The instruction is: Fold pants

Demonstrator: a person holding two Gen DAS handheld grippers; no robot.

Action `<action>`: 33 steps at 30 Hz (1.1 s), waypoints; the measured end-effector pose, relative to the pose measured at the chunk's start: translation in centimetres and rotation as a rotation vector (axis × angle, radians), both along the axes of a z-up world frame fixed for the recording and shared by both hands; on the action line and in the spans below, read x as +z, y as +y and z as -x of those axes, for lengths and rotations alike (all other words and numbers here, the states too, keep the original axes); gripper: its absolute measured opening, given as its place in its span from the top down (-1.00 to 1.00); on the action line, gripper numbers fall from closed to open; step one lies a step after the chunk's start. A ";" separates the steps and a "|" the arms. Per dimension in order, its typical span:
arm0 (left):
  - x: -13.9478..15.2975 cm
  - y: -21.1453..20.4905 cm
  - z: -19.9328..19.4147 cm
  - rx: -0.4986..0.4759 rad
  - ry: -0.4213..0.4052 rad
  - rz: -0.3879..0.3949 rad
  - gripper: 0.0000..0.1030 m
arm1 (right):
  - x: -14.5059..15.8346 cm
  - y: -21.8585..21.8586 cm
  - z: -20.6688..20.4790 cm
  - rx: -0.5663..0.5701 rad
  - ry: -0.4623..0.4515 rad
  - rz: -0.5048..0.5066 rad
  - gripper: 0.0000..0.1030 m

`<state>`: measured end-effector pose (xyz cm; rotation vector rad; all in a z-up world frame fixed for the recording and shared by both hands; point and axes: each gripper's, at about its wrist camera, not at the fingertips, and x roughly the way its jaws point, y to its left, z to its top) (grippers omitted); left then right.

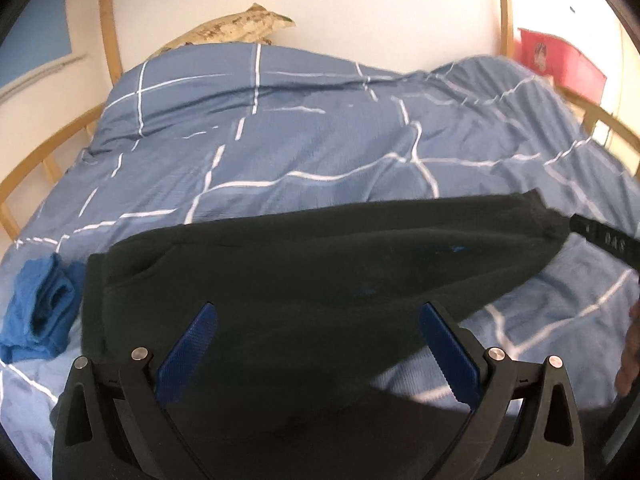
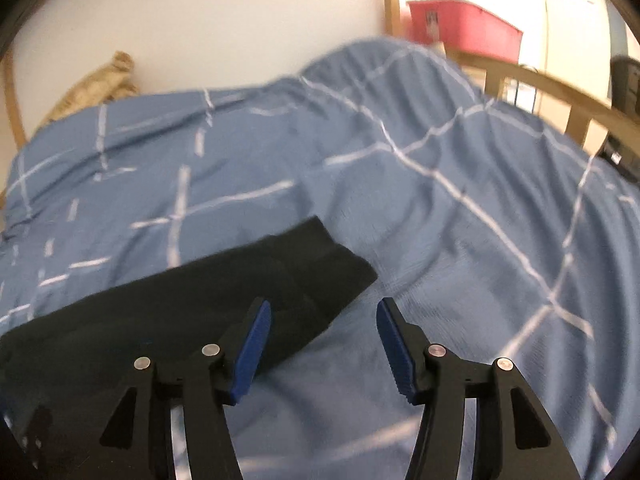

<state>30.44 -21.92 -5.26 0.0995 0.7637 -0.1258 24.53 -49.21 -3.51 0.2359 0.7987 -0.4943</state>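
Note:
The black pants (image 1: 320,264) lie folded in a long band across the blue checked duvet (image 1: 280,140). My left gripper (image 1: 318,310) hovers over their near part, open, with its blue pads (image 1: 188,348) spread wide and not pressing the cloth. In the right wrist view the cuff end of the pants (image 2: 320,264) lies just left of my right gripper (image 2: 324,306). That gripper is open with only duvet (image 2: 440,200) between its pads; its left finger (image 2: 252,344) overlaps the pants' edge. A black bar with pale letters (image 1: 600,236) sticks out past the pants' right end; I cannot tell what it is.
A folded blue cloth (image 1: 40,308) lies on the duvet left of the pants. Wooden bed rails (image 1: 40,160) (image 2: 552,84) curve round the sides. A beige cushion (image 1: 240,28) leans on the white wall. A red box (image 2: 464,24) stands beyond the bed. A hand (image 1: 630,352) shows at the right edge.

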 end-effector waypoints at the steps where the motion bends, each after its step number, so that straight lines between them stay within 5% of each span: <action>1: 0.4 0.4 0.5 -0.005 -0.002 0.009 -0.99 | 1.0 1.0 1.1 0.020 -0.020 0.008 -0.13; 4: 2.3 2.7 3.4 -0.040 -0.043 0.020 -0.99 | 3.6 4.3 4.4 0.053 -0.074 0.014 -0.27; 13: 6.0 12.2 12.6 -0.020 -0.130 0.013 -0.99 | 6.7 14.9 13.8 0.178 -0.194 -0.032 -0.27; 22: 5.9 19.9 18.4 0.052 -0.116 0.049 -0.99 | 6.0 22.4 19.9 0.249 -0.252 -0.129 -0.27; 33: 2.2 25.4 20.9 0.118 -0.098 0.059 -0.99 | 1.5 26.1 22.7 0.163 -0.246 -0.252 -0.27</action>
